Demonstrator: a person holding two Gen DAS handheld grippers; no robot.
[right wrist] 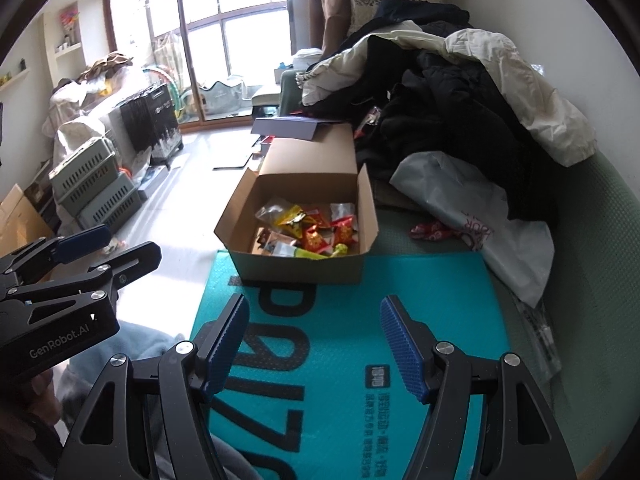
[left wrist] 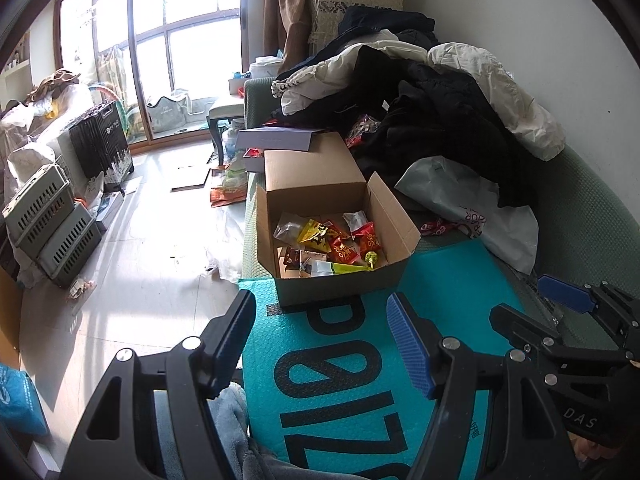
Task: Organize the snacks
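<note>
An open cardboard box stands on a teal bubble mailer on the green sofa. Inside lie several snack packets in red, yellow and clear wrappers. A loose red snack wrapper lies on the sofa to the right of the box. My left gripper hovers open over the mailer, short of the box, nothing between its fingers. My right gripper is beside it on the right, also open with nothing in it.
A heap of dark and cream clothes and a white plastic bag crowd the sofa right of the box. A purple flat box sits behind it. Left, across the floor, stand grey crates.
</note>
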